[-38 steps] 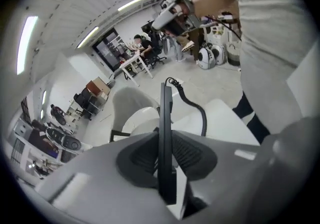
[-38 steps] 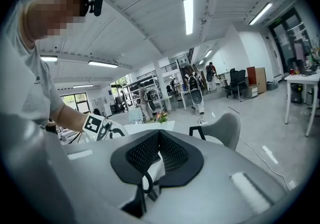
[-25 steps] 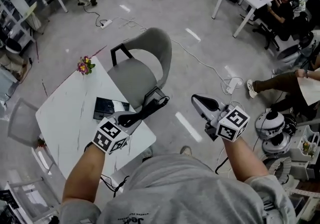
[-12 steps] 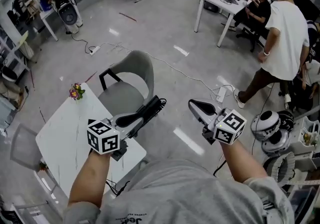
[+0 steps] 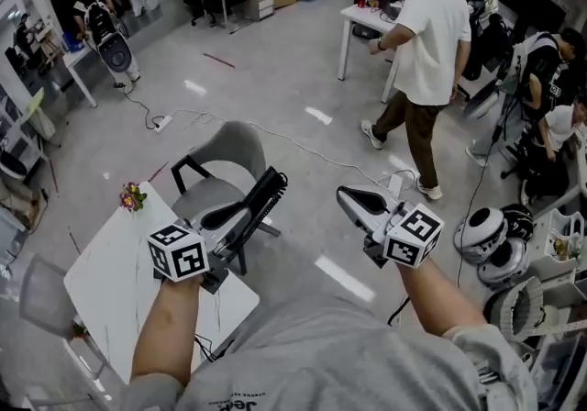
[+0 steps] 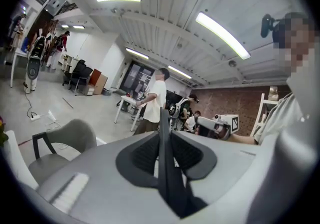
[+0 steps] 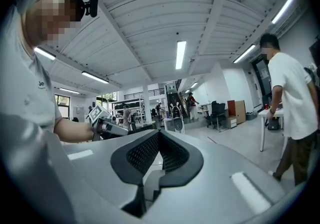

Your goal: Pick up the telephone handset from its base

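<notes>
My left gripper [image 5: 231, 219] is shut on the black telephone handset [image 5: 261, 196], which sticks out ahead of it in the air, above the grey chair [image 5: 234, 154]. In the left gripper view the handset [image 6: 167, 178] shows as a thin dark edge squeezed between the two pads of the left gripper [image 6: 162, 140]. The phone's base is hidden from every view. My right gripper [image 5: 348, 201] hovers at the same height to the right, shut, its pads touching with nothing between them; in its own view the right gripper [image 7: 159, 135] points out into the room.
The white table [image 5: 101, 262] with a small flower bunch [image 5: 133, 195] lies below the left arm. A person in a white T-shirt [image 5: 429, 28] walks past a desk [image 5: 362, 19] behind. Cables run over the floor; white equipment [image 5: 500, 239] stands at the right.
Both grippers have risen, the left one carrying the handset up and away from the table. The view has tilted up, and a person in white has walked in at the right.
</notes>
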